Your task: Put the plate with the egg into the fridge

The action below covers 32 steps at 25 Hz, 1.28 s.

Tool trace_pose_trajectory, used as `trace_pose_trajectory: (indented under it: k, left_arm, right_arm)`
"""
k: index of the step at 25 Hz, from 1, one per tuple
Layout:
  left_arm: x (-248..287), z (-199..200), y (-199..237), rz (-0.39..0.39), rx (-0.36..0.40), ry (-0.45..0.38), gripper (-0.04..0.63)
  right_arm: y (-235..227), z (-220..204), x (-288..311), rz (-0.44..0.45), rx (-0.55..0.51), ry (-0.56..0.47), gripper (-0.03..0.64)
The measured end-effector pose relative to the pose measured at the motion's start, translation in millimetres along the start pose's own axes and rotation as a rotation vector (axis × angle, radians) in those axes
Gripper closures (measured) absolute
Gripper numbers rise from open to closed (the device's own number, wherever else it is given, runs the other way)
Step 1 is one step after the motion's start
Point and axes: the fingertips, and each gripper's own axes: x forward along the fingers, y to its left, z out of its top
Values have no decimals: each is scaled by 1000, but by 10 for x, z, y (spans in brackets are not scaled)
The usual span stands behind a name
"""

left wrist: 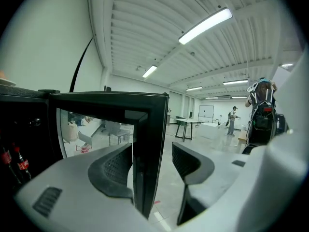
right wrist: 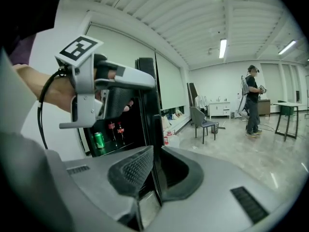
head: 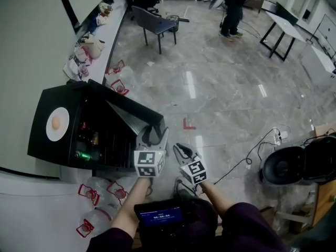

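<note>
Two grippers sit at the near end. The left gripper (head: 152,136) is released, its jaws apart astride the free edge of the open door (head: 123,106) without pinching it. The right gripper (head: 182,150), just beside it, is clenched on nothing. Farther left, the plate (head: 49,134) with the egg (head: 56,123) rests on the fridge (head: 37,147) top near its left edge, and the left hand is nearer to it.

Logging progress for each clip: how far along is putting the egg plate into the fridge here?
Done: the door stands open. In hand: the right hand-held gripper is shut on the door's edge; the left hand-held gripper is open with that edge between its jaws. Left: the plate with the egg sits on top of the fridge, untouched; it has yet to go inside.
</note>
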Motion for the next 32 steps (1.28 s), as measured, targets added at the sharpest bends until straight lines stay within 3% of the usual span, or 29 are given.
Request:
trace_pose_trajectory:
  k: [6, 14, 23, 27, 32]
  left_arm:
    - [559, 136, -16, -14, -35, 47, 371]
    - [726, 219, 176, -16, 24, 91, 371]
    - [-435, 546, 771, 6, 114, 179, 371]
    - [-1096, 916, 1321, 68, 221, 220, 371]
    - [-1761, 1310, 2105, 123, 281, 268, 371]
  right_arm:
    - [-309, 311, -98, -18, 6, -67, 574]
    - [-430, 625, 15, 47, -68, -98, 489]
    - [380, 1387, 426, 287, -342, -213, 480]
    - [1050, 1776, 677, 409, -504, -254, 477]
    - [1816, 2200, 1065, 544, -752, -361, 476]
